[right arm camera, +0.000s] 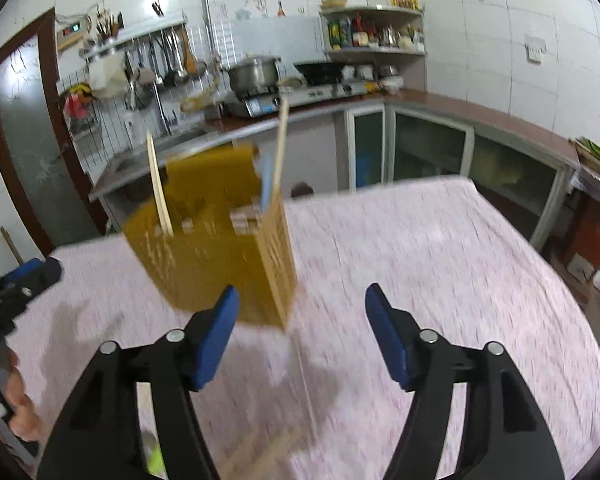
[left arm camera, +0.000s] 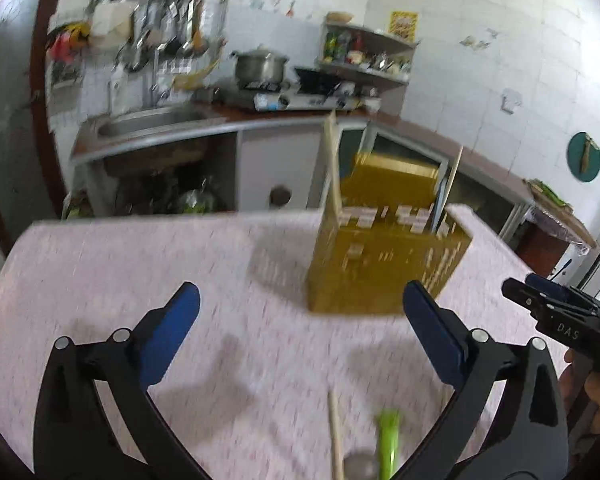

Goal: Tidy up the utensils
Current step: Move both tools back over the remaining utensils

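Note:
A yellow perforated utensil holder (left arm camera: 384, 264) stands on the pink tablecloth, with two wooden chopsticks (left arm camera: 332, 164) upright in it. My left gripper (left arm camera: 300, 316) hangs open in front of the holder with nothing between its blue pads. On the cloth just below it lie a wooden chopstick (left arm camera: 335, 436) and a green-handled spoon (left arm camera: 389, 440). In the right wrist view the holder (right arm camera: 216, 256) sits ahead and to the left of my right gripper (right arm camera: 302, 320), which is open and empty. A blurred wooden stick (right arm camera: 268, 448) lies beneath it. The right gripper (left arm camera: 556, 312) shows at the left view's right edge.
The table's pink cloth (right arm camera: 440, 264) stretches to the right of the holder. Behind it run a kitchen counter with a sink (left arm camera: 148, 124), a gas stove and pot (left arm camera: 260, 66), and a corner shelf (right arm camera: 374, 36) of bottles. A hand (right arm camera: 24, 408) holds the left gripper's handle.

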Demonstrator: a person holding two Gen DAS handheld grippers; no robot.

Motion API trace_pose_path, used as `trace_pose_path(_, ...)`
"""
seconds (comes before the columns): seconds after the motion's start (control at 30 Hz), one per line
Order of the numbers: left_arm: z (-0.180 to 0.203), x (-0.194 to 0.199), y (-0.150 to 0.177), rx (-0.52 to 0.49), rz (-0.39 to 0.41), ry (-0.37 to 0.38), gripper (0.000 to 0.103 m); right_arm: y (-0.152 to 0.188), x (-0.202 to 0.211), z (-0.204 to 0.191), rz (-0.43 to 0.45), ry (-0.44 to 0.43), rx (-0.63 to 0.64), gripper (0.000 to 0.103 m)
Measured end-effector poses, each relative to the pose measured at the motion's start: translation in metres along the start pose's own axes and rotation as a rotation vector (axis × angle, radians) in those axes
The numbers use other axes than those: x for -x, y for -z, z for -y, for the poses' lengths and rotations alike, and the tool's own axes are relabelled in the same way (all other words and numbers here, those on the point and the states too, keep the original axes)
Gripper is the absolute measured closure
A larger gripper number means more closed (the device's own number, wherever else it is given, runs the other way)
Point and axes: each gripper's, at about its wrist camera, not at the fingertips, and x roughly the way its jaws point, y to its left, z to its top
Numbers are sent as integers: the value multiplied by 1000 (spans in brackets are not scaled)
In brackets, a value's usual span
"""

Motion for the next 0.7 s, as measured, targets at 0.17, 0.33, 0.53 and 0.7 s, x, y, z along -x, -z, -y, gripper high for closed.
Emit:
trace_pose_path(0.17, -11, 4, 40, 28, -104, -31, 5, 49, -6, 6, -95, 0, -44, 37)
trace_pose_path(0.33, -6, -1, 76, 4, -213, -57, 5, 82, -10, 3, -143, 2, -49, 37)
trace_pose_path(0.53, -3, -12, 102, 16, -295, -38, 5, 102, -4, -4, -166, 25, -33, 37)
trace_pose_path(0.7, 1, -16, 109, -3, -304, -44, 5, 107, -5, -2, -201, 34, -39, 37)
